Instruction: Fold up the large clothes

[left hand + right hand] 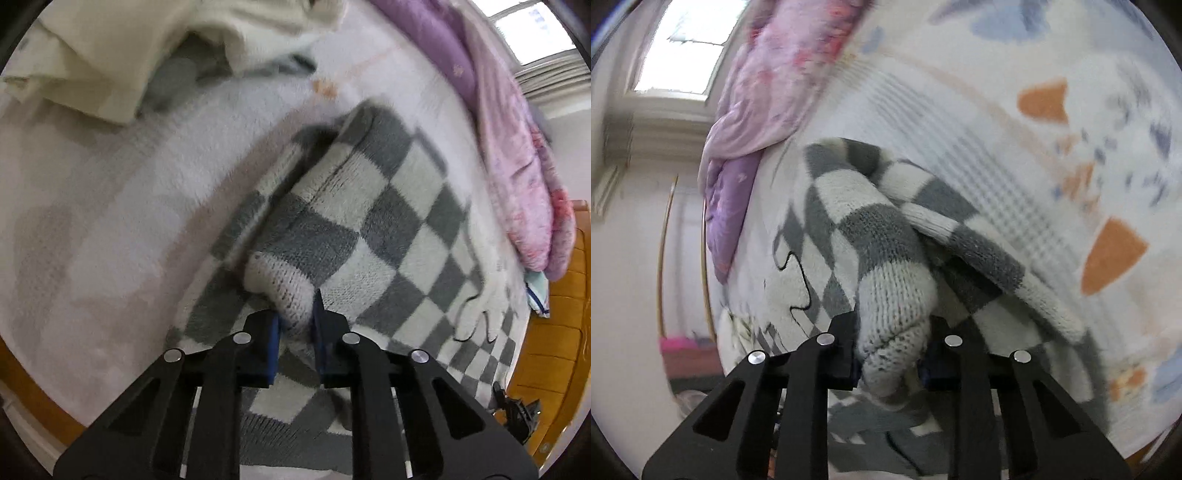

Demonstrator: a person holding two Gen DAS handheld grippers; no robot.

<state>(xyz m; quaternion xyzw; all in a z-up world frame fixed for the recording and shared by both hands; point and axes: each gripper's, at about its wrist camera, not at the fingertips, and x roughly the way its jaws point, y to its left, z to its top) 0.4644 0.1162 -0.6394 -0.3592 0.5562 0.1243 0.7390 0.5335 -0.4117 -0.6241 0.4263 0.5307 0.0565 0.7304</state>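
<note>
The checkered sweater (369, 221) runs out of sight beneath both pairs of fingers, its lower part hidden. The bedsheet's (1071, 147) printed shapes smear into blur (orange wedges, bluish blotches). The cream garment (92, 66) is cropped at the frame's top.

Two grippers of mine, the left gripper (297, 321) and the right gripper (892, 343); one grey-and-white checkered sweater (369, 221), one bed (129, 221), one purple-pink quilt (517, 147), one cream folded cloth (96, 55), one window (683, 44)
</note>
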